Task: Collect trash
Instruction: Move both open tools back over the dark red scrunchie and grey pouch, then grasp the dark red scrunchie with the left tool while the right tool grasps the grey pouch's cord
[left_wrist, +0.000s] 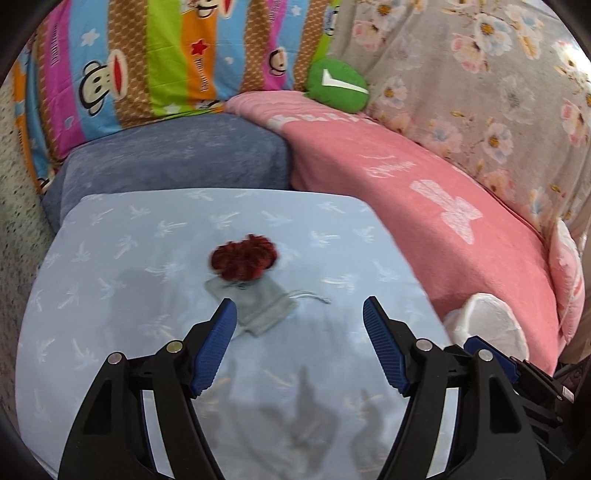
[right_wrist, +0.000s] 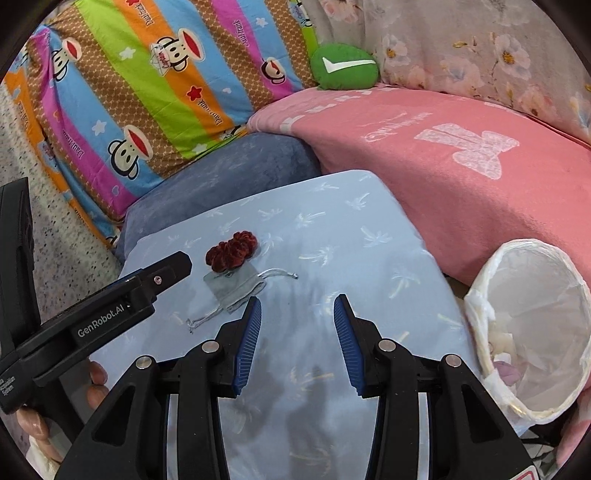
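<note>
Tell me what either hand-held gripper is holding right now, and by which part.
Nothing. The left hand-held gripper and right hand-held gripper are both open and empty above the pale blue pillow.

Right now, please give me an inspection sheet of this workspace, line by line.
Surface: light blue pillow with a palm print, shadowed near the fingers.
Job's things: dark red scrunchie touching a grey drawstring pouch; bin lined with a white bag, at the right, scraps inside.
Clutter: green cushion.
Grippers: left gripper open, nothing between its fingers; right gripper open, holding nothing.
Cables: nothing seen.
Surroundings: pink blanket, grey-blue pillow, striped monkey-print pillow, floral cover.
</note>
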